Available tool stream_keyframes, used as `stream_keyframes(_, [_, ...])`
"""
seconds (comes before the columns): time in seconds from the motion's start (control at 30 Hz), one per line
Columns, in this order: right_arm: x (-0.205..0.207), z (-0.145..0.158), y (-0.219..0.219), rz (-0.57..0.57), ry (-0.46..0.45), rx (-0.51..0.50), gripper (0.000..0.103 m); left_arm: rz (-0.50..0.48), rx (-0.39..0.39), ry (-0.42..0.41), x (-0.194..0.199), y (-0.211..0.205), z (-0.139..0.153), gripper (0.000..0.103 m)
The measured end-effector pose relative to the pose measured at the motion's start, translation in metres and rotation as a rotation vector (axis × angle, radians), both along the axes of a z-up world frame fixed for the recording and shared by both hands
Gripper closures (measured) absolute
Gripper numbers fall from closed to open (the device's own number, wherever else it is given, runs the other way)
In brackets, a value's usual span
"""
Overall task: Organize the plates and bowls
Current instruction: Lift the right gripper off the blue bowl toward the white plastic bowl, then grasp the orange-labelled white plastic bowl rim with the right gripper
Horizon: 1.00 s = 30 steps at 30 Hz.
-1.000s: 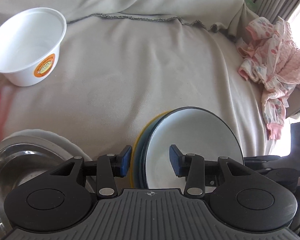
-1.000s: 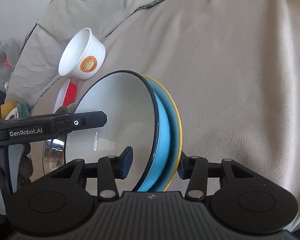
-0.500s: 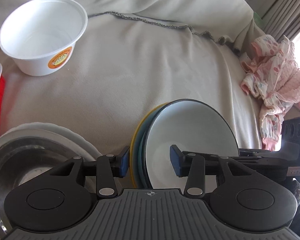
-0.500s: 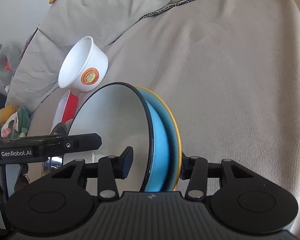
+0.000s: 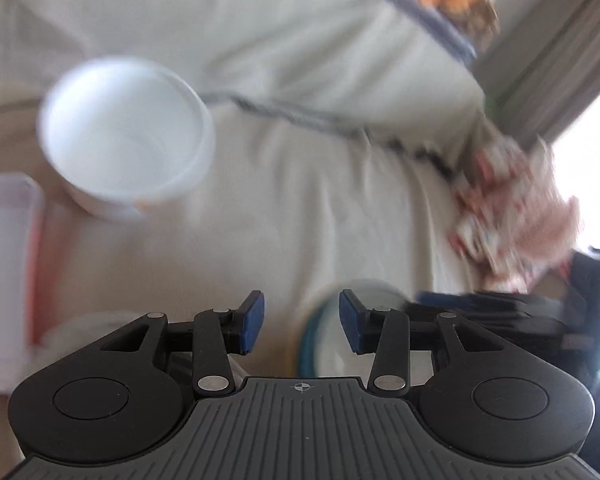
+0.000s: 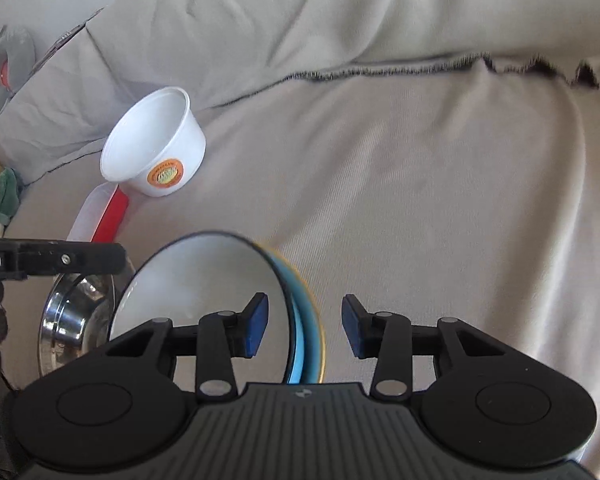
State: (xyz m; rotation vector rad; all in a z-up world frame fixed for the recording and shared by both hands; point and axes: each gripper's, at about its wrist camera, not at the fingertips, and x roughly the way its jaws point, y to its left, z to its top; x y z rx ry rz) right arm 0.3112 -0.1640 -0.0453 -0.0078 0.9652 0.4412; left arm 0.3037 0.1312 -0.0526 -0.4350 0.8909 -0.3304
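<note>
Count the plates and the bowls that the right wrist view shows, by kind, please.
Bowls: 2 (white plastic bowl, steel bowl).
Plates: 3, stacked together (white plate, blue plate, yellow plate).
Total: 5.

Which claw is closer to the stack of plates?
The right claw. Its open fingers straddle the rim of the plates. The left claw hangs beside the stack, with only one finger in front of it.

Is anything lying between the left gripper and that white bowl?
Nothing visible: only bare cloth lies between the left gripper and the white bowl. The picture is blurred, so small things could be missed.
</note>
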Motion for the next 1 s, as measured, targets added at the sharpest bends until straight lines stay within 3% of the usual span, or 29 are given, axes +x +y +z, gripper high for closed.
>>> stream_keyframes(0.07, [0.005, 0.023, 0.014, 0.02, -0.077, -0.056, 0.059, 0.142, 0.02, -0.045, 0.007, 0.035, 0.009, 0.058])
stream_keyframes(0.13, [0.014, 0.038, 0.034, 0.056, -0.124, -0.076, 0.048, 0.282, 0.046, -0.064, 0.019, 0.067, 0.012, 0.058])
stream_keyframes(0.2, [0.03, 0.044, 0.06, 0.094, -0.118, -0.058, 0.046, 0.374, 0.077, -0.063, 0.033, 0.089, 0.01, 0.058])
stream_keyframes(0.27, [0.051, 0.043, 0.089, 0.094, -0.056, -0.009, 0.046, 0.421, 0.089, -0.048, 0.048, 0.101, 0.005, 0.058])
stream_keyframes(0.43, [0.121, 0.009, 0.156, 0.045, 0.214, 0.134, 0.046, 0.435, 0.102, 0.013, 0.088, 0.112, -0.014, 0.058])
stream_keyframes(0.6, [0.174, -0.042, 0.194, -0.08, 0.39, 0.155, 0.047, 0.388, 0.131, 0.089, 0.118, 0.115, -0.041, 0.058])
stream_keyframes(0.67, [0.184, -0.061, 0.2, -0.11, 0.458, 0.164, 0.054, 0.358, 0.102, 0.123, 0.126, 0.115, -0.053, 0.058])
stream_keyframes(0.7, [0.187, -0.068, 0.202, -0.118, 0.486, 0.168, 0.063, 0.348, 0.076, 0.133, 0.129, 0.116, -0.058, 0.058])
stream_keyframes(0.73, [0.188, -0.073, 0.203, -0.122, 0.501, 0.179, 0.071, 0.342, 0.056, 0.137, 0.131, 0.114, -0.062, 0.056])
stream_keyframes(0.87, [0.174, -0.06, 0.202, -0.074, 0.415, 0.154, 0.075, 0.35, 0.07, 0.099, 0.125, 0.106, -0.051, 0.059])
stream_keyframes(1.0, [0.146, -0.019, 0.177, -0.02, 0.3, 0.175, 0.075, 0.311, 0.089, 0.023, 0.102, 0.083, -0.004, 0.059])
